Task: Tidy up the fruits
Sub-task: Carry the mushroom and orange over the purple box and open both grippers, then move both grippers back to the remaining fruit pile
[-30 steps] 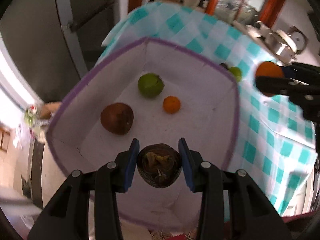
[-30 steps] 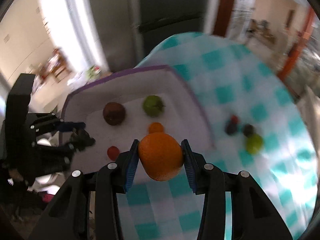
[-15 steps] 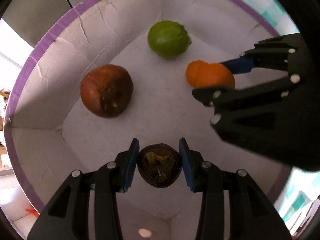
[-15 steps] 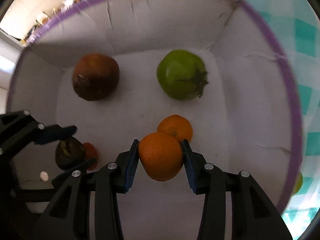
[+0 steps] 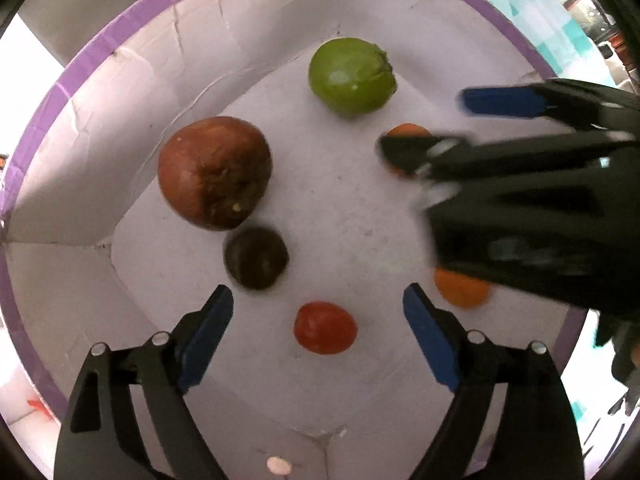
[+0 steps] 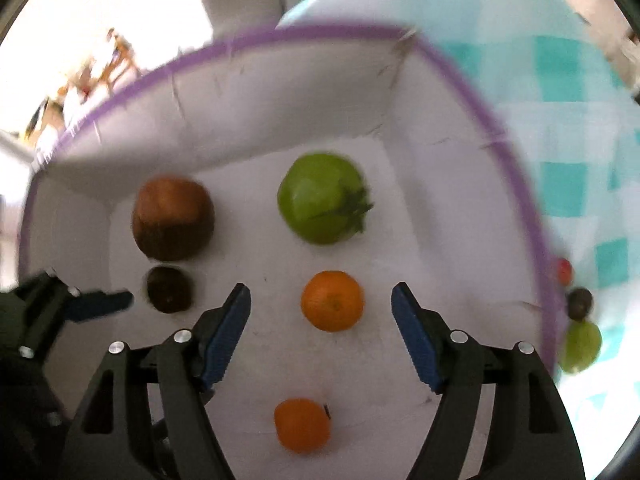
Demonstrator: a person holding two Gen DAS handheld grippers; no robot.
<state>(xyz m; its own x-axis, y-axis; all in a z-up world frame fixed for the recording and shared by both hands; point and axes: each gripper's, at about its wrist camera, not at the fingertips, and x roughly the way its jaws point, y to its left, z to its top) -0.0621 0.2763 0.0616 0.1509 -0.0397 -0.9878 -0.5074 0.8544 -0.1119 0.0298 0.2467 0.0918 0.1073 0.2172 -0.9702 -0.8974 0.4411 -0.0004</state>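
A white box with a purple rim (image 5: 100,56) (image 6: 472,92) holds several fruits. My left gripper (image 5: 318,330) is open and empty above a small red fruit (image 5: 325,333). The dark fruit (image 5: 256,258) (image 6: 170,289) lies on the box floor beside a big brown fruit (image 5: 215,172) (image 6: 173,218). My right gripper (image 6: 320,330) is open and empty over two oranges (image 6: 333,301) (image 6: 302,424). It shows blurred at the right of the left wrist view (image 5: 424,126), partly hiding both oranges (image 5: 460,290). A green fruit (image 5: 352,76) (image 6: 323,199) lies at the back.
The box sits on a teal and white checked tablecloth (image 6: 568,92). Outside the box's right wall lie a small red fruit (image 6: 565,271), a dark fruit (image 6: 580,302) and a green fruit (image 6: 580,346). The left gripper's fingers (image 6: 98,303) show at the left of the right wrist view.
Both grippers have opened. The left one let go of the dark fruit and the right one let go of the orange; both fruits now lie on the box floor. Both grippers have lifted slightly.
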